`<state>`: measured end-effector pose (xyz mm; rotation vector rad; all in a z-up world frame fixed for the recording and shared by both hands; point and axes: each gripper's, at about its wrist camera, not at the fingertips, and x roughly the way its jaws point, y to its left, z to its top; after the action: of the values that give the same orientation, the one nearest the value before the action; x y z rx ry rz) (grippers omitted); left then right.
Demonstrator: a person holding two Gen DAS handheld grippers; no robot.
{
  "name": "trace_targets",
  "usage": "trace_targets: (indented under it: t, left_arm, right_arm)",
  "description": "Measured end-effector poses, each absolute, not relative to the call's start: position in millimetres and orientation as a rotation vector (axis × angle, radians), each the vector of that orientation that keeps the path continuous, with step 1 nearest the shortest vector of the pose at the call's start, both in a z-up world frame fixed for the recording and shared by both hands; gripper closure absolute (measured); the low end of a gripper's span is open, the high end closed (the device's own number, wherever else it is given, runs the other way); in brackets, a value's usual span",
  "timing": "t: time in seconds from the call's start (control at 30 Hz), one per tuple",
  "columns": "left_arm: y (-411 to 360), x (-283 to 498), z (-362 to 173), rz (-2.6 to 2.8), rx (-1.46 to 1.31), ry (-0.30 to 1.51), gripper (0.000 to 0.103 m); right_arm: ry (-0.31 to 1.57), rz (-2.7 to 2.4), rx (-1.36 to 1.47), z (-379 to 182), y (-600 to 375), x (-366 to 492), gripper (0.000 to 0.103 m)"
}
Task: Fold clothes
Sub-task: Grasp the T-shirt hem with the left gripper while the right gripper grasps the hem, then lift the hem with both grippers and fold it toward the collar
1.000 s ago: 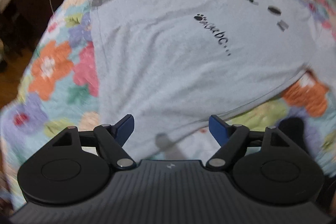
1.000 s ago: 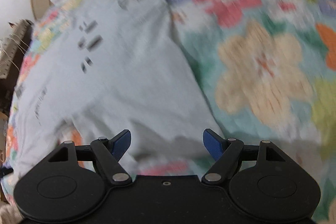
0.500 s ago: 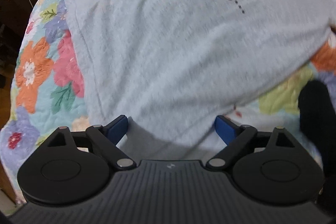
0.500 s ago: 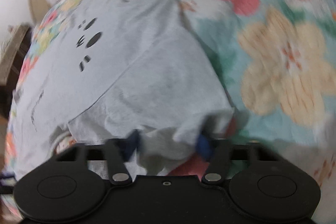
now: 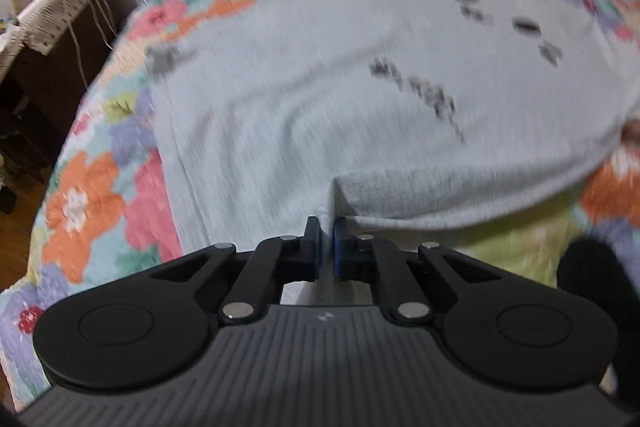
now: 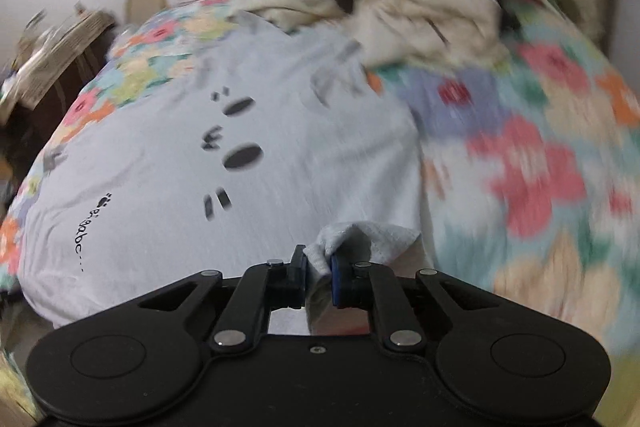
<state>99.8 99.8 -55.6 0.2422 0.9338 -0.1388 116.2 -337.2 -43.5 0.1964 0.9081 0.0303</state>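
Right wrist alone shows heaped clothes; both claws pinch the grey T-shirt.

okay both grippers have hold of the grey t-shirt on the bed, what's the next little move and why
Probably lift both grippers together and carry the near edge toward the far end. The left gripper and the right gripper are each shut on the near edge of the t-shirt, which otherwise lies spread flat, print up, on the flowered quilt. Moving evenly should keep the fold straight.
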Motion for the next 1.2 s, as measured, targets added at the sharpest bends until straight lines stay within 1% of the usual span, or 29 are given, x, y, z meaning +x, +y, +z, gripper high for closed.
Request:
trace_targets:
  t: [0.2, 0.33, 0.4, 0.53, 0.67, 0.83, 1.0, 1.03, 1.13, 1.2]
  left_arm:
    - [98, 127, -37, -0.090, 0.242, 0.851, 0.097]
    - [109, 152, -28, -0.061, 0.169, 0.843, 0.097]
    - [111, 165, -26, -0.046, 0.185, 0.852, 0.097]
    - [111, 199, -21, -0.011, 0.225, 0.822, 0.097]
    - [116, 231, -26, 0.018, 0.187, 0.812, 0.097]
    - [119, 268, -39, 0.069, 0.137, 0.822, 0.097]
    - [122, 304, -52, 0.118, 0.091, 0.833, 0.097]
    - [121, 309, -57, 0.118, 0.101, 0.841, 0.097]
    - [124, 320, -65, 0.124, 0.112, 0.849, 0.097]
    - [132, 326, -64, 0.134, 0.074, 0.841, 0.097]
  right_arm:
    - [0.913, 0.114, 0.009, 0, -315, 187, 0.091]
    - [0.903, 0.174, -0.072, 36, -302, 237, 0.091]
    - [0.895, 0.210, -0.109, 53, -296, 262, 0.091]
    - [0.898, 0.247, -0.225, 57, -279, 305, 0.091]
    - [0.900, 0.250, -0.152, 50, -278, 338, 0.091]
    - [1.033, 0.196, 0.042, 42, -272, 380, 0.091]
    - [1.095, 0.193, 0.030, 21, -258, 411, 0.091]
    - [1.086, 0.200, 0.043, 16, -260, 415, 0.091]
    - [0.981, 0.237, 0.171, 6, -281, 427, 0.091]
    - [0.910, 0.260, 0.255, -1, -295, 435, 0.091]
